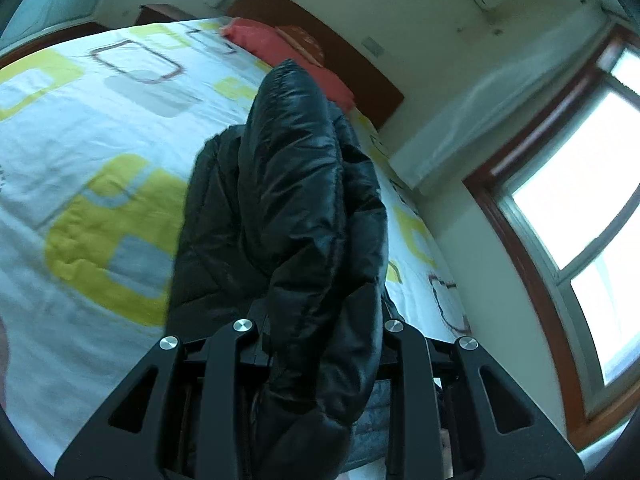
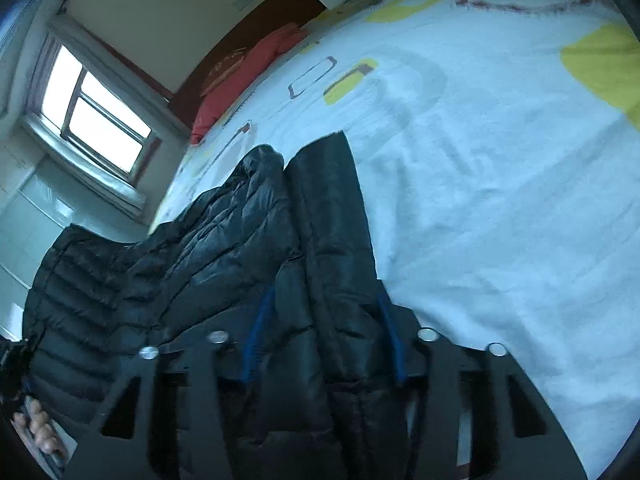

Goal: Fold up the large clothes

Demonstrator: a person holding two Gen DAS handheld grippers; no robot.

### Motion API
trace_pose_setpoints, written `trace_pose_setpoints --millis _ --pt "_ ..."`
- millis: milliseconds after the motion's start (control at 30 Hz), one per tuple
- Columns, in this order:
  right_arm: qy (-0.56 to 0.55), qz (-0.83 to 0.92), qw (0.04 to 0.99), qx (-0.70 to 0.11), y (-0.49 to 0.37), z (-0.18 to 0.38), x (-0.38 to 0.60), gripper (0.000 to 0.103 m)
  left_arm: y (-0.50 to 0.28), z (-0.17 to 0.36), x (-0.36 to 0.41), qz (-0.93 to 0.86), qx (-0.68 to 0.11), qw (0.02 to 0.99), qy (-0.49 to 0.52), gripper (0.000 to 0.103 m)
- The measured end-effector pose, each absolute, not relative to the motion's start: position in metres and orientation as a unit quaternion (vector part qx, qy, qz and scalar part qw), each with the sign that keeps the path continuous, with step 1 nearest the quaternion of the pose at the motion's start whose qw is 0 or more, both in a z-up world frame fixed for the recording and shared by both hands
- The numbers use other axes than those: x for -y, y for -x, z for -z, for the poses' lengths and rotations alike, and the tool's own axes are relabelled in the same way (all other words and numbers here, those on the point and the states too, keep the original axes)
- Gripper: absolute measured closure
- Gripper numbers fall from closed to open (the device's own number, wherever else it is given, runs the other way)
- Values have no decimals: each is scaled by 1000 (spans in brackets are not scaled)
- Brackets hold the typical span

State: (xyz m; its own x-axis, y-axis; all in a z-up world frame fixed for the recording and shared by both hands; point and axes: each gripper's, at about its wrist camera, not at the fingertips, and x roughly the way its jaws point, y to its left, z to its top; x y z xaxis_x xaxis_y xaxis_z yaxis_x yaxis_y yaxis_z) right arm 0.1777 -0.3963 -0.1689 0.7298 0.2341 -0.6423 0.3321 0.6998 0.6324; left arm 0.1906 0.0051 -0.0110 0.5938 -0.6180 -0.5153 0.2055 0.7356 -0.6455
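Note:
A black quilted puffer jacket (image 1: 296,208) is lifted off the bed and bunched in both grippers. My left gripper (image 1: 320,344) is shut on a thick fold of it; the fabric hides the fingertips and rises in front of the camera. In the right wrist view the jacket (image 2: 224,248) stretches to the left from my right gripper (image 2: 324,320), which is shut on its edge between blue-padded fingers (image 2: 256,332). The far end trails on the bed. The hand holding the left gripper (image 2: 40,428) shows at the lower left.
The bed has a white cover (image 1: 80,152) with yellow and grey squares; it also fills the right wrist view (image 2: 500,200). A red pillow (image 1: 280,48) lies by the brown headboard (image 1: 360,76). A window (image 1: 580,200) and wall stand beside the bed.

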Motion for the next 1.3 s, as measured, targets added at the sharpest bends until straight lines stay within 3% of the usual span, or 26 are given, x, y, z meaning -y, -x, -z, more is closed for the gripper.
trace_pose_setpoints --millis 433,767,1300 --pt "-412 18 844 -344 -183 184 387 67 -188 25 115 297 -408 838 208 77" --pt "-414 16 846 -336 -140 186 395 69 -178 74 199 319 -454 823 123 78" --pt "-411 24 848 -335 -126 183 396 71 -176 108 226 320 -452 828 91 78"
